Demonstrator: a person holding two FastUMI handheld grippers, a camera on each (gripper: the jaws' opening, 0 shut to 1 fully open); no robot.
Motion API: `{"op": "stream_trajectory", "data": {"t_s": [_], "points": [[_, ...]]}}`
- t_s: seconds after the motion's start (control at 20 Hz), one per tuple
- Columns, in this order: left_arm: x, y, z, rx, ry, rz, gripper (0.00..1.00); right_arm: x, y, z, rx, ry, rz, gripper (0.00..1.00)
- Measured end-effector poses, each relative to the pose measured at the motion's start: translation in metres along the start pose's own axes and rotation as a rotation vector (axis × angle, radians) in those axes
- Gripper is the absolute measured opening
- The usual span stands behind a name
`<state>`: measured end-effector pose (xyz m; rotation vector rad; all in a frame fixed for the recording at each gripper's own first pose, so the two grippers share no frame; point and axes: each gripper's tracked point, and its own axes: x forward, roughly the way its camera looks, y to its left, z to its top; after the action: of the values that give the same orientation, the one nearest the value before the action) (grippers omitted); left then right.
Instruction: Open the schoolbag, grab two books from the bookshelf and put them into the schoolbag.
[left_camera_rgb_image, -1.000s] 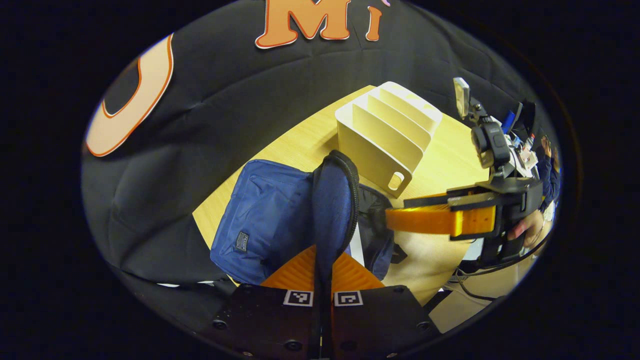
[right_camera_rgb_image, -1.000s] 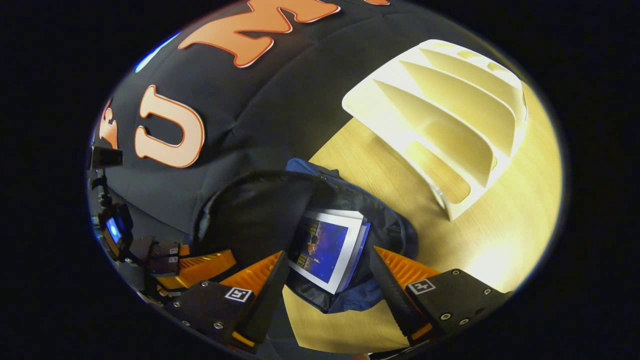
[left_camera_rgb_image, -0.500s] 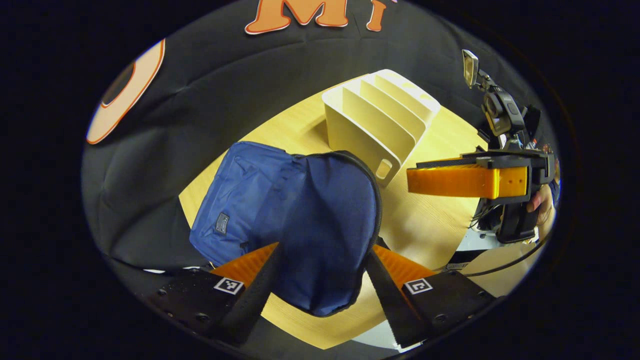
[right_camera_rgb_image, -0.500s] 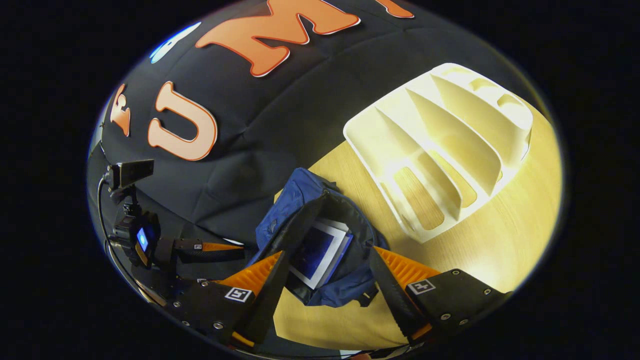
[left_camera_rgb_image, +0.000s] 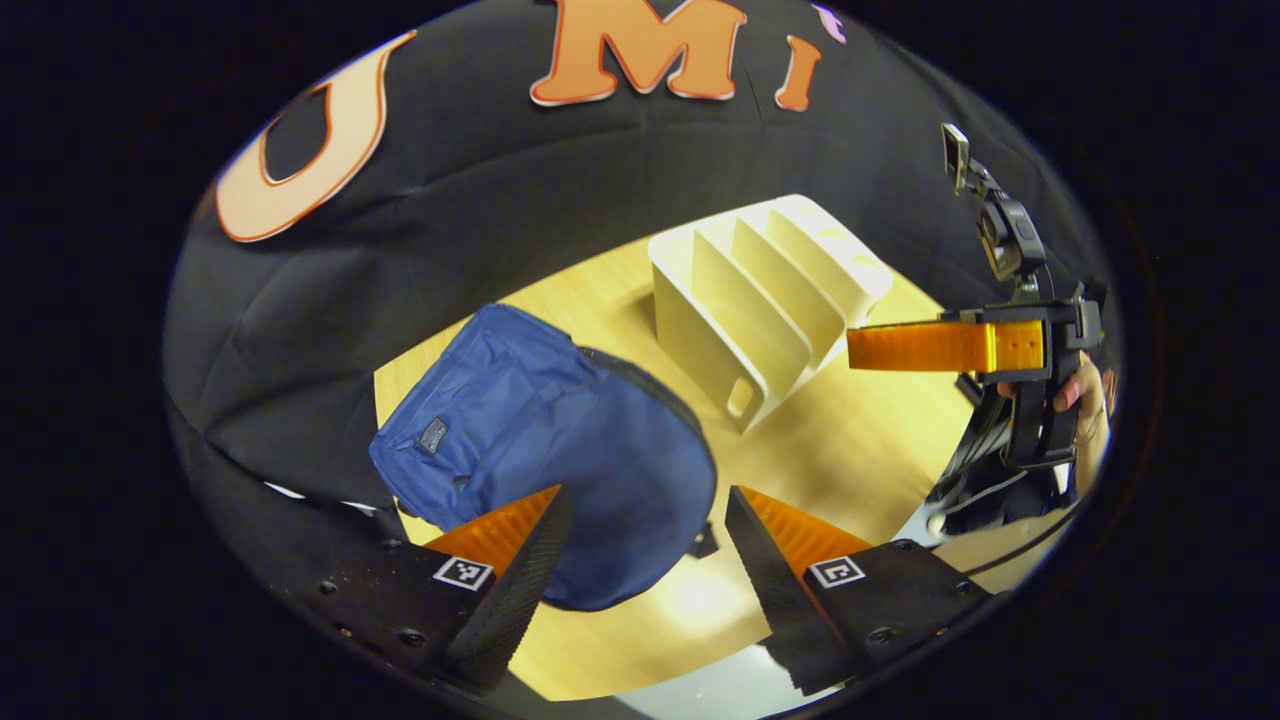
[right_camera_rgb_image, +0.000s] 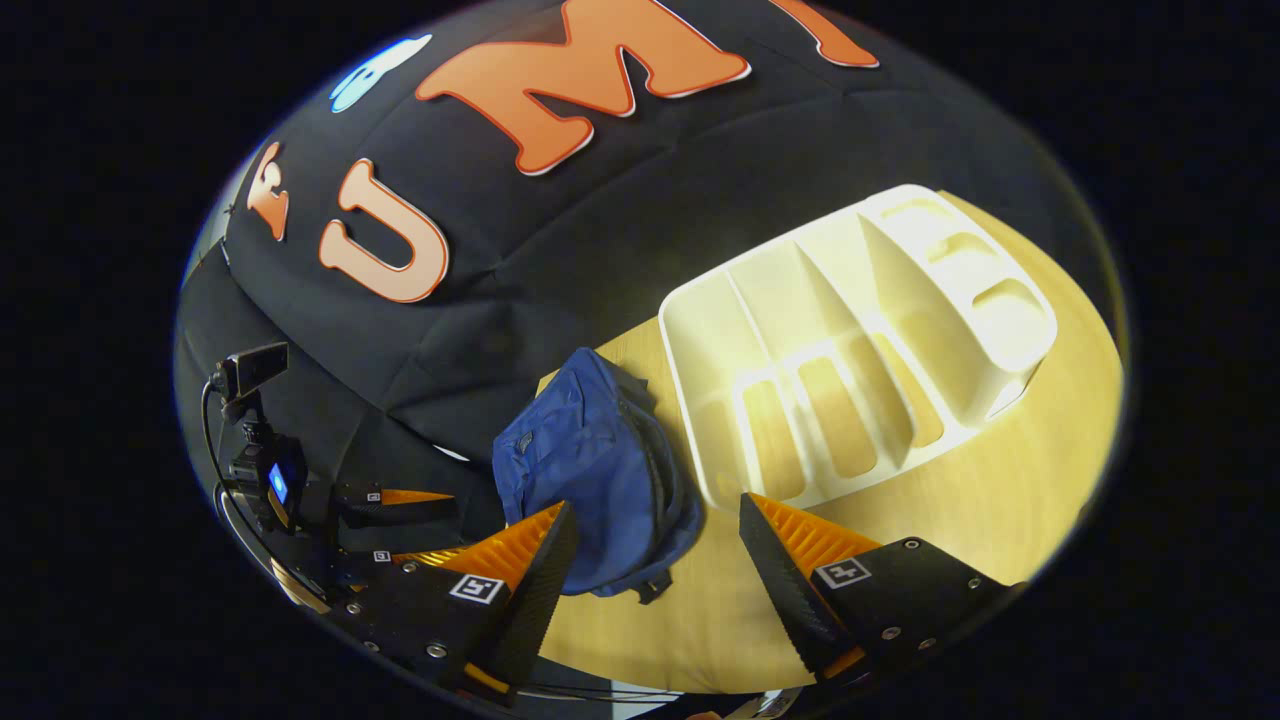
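Both tongs (left_camera_rgb_image: 640, 545) (right_camera_rgb_image: 655, 555) spread apart, empty, above the apparently flap-covered schoolbag (left_camera_rgb_image: 540, 450) beside the bookshelf (left_camera_rgb_image: 760, 300).

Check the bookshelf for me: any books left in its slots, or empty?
Empty. The bookshelf shows bare slots in the right gripper view, with the wooden table visible through its cutouts. The left gripper view shows bare dividers too.

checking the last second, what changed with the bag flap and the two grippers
The left gripper let go of the schoolbag flap, which fell shut over the books; its fingers now stand apart. The right gripper drew back, open as before. Bookshelf and table stayed put.
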<state>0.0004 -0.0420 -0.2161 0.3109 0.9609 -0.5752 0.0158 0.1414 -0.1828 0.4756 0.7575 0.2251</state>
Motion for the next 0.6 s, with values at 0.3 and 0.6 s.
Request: {"op": "stream_trajectory", "data": {"t_s": [0.3, 0.6], "points": [[-0.032, -0.075, 0.063, -0.065, -0.263, 0.034, 0.98, -0.078, -0.033, 0.08, -0.15, -0.236, -0.065, 0.97], [-0.075, -0.106, 0.129, -0.159, -0.579, 0.126, 0.98, -0.154, -0.066, 0.129, -0.249, -0.484, -0.14, 0.97]]}}
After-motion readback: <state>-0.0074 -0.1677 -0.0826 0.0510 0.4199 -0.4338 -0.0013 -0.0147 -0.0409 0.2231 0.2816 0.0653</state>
